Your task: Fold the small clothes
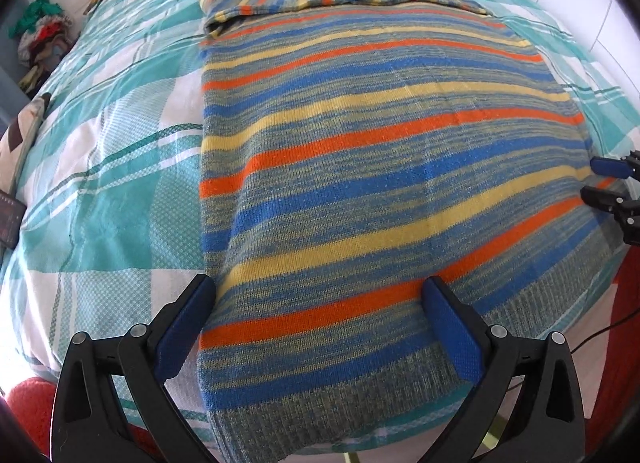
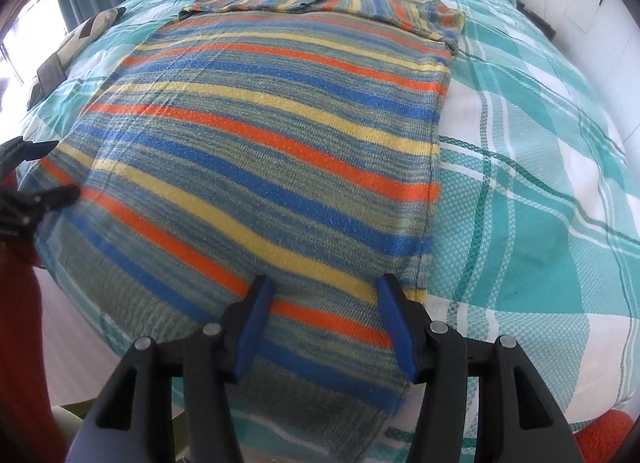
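Left gripper (image 1: 318, 297) and right gripper (image 2: 322, 295) hover spread over the hem corners of a striped sweater (image 1: 380, 151), lying flat on a checked bedspread (image 1: 120, 191) with sleeves folded in. Pinching only the top layer could leave the fold uneven.

Sweaters: one striped sweater (image 1: 360, 167) lay on the bed.
Grippers: two, the left gripper (image 1: 320, 303) and the right gripper (image 2: 326, 295).
Beds: one checked bed (image 1: 120, 183).
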`<state>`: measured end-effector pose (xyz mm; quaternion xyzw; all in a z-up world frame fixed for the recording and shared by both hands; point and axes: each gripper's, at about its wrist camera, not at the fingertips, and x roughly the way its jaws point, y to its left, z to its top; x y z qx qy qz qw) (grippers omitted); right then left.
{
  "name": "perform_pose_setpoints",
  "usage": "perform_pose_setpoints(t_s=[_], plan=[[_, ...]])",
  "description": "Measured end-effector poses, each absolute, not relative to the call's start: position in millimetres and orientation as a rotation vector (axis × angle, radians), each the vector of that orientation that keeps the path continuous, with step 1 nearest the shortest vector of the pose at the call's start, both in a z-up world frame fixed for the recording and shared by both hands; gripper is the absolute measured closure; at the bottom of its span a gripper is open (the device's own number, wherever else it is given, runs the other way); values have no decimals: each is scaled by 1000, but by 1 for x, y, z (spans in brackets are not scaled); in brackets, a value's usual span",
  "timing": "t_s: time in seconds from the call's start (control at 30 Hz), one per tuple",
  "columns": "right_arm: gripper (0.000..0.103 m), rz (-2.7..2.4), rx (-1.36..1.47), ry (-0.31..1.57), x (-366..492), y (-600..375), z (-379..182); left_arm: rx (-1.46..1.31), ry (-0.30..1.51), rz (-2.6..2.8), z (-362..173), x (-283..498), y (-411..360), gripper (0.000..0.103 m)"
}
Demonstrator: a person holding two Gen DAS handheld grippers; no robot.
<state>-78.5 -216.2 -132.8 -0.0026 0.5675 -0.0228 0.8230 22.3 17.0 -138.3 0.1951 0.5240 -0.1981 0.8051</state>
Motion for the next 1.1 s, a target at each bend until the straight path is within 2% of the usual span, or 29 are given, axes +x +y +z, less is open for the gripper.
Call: perform_pose_setpoints(t_s=[0.47, 0.67, 0.8, 1.1], plan=[[47, -60, 6, 1191, -81, -216, -130, 359, 1089, -456, -120, 12, 26, 2], [46, -49, 103, 1010, -93, -224, -94, 230, 930, -478, -76, 9, 37, 2], [38, -99, 91, 880, -98, -228, -70, 155, 924, -424, -74, 21, 50, 2], [38, -172, 189, 875, -94, -254, -74, 102, 931, -348, -83, 37, 66, 2]])
